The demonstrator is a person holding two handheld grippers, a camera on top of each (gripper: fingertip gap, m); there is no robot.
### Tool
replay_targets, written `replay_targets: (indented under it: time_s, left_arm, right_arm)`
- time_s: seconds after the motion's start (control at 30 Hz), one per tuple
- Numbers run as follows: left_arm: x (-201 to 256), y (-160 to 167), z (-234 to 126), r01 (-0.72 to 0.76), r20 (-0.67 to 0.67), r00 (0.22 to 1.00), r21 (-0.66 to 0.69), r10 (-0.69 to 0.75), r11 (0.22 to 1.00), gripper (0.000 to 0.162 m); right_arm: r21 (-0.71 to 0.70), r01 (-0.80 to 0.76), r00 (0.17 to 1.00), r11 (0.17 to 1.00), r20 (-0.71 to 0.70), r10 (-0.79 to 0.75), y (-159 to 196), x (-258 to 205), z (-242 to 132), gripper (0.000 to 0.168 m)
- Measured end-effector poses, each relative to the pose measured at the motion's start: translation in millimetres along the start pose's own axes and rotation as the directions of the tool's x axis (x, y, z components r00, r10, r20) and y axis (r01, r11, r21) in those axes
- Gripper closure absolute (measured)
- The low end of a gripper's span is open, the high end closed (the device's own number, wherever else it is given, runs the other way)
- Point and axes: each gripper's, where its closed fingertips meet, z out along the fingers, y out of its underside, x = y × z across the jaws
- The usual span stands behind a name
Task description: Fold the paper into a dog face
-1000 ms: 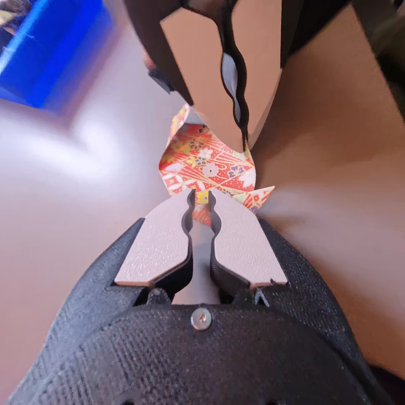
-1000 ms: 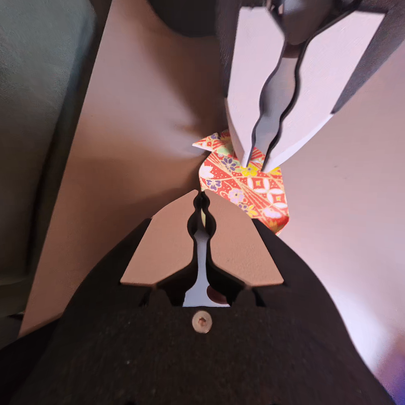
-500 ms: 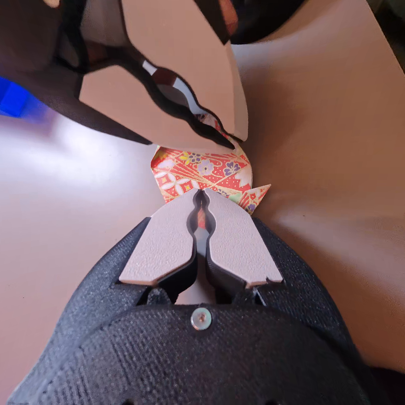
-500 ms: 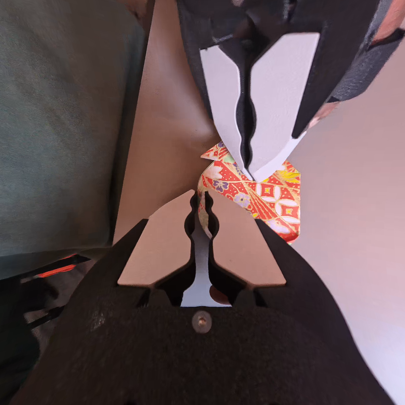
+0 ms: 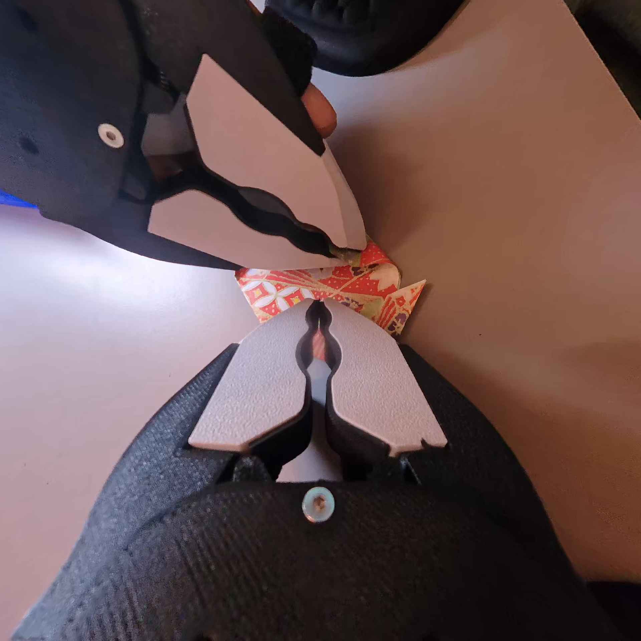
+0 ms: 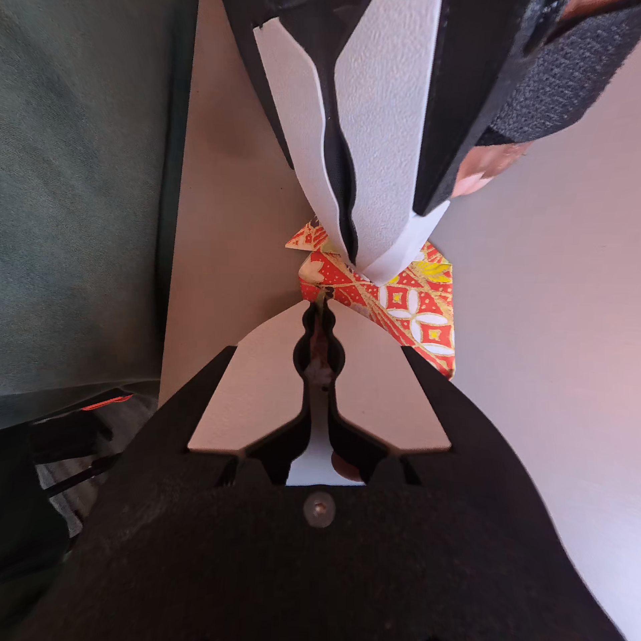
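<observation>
Pinching the patterned origami paper [image 5: 322, 291] from opposite edges, both grippers have their jaws closed on it: left gripper [image 5: 319, 305] at its 6 o'clock edge, right gripper [image 5: 341, 252] at 12, paper lying on the desk [image 5: 503, 225] between them.

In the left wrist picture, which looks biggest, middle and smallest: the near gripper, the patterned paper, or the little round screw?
1. The left gripper looks biggest, though it sits right at the camera, so nearness inflates it.
2. The patterned paper, partly hidden by fingers.
3. The screw, smallest.
</observation>
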Motion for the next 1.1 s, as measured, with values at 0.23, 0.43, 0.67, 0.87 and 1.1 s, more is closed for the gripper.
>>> replay_targets:
  time_s: [0.23, 0.43, 0.67, 0.87, 1.1]
  left_arm:
    - [20.7, -37.1, -11.9, 0.003, -0.073, 0.997, 0.129, 0.007, 0.992, 0.162]
    - [33.9, -26.3, 6.5, -0.052, -0.085, 0.995, 0.0, 0.051, 0.999, 0.162]
    - [34.1, -20.9, 9.5, 0.009, -0.106, 0.994, -0.049, -0.015, 0.999, 0.162]
    - [34.0, -20.4, 9.5, 0.036, -0.101, 0.994, -0.067, -0.042, 0.997, 0.162]
    - [33.9, -20.7, 9.6, 0.049, -0.113, 0.992, -0.052, -0.054, 0.997, 0.162]
  right_arm:
    - [0.023, 0.034, 0.996, 0.999, -0.078, -0.032, -0.2, 1.9, 0.0, 0.168]
    - [0.024, 0.044, 0.994, 0.999, -0.1, -0.041, -0.5, 2.0, -0.4, 0.168]
    - [0.036, 0.056, 0.993, 0.998, -0.104, -0.052, -0.7, 2.0, -0.7, 0.168]
    - [0.166, 0.106, 0.98, 0.98, -0.184, -0.075, -12.4, -3.6, -30.7, 0.16]
    - [0.187, 0.275, 0.871, 0.943, -0.463, -0.163, -7.3, -22.6, -22.5, 0.168]
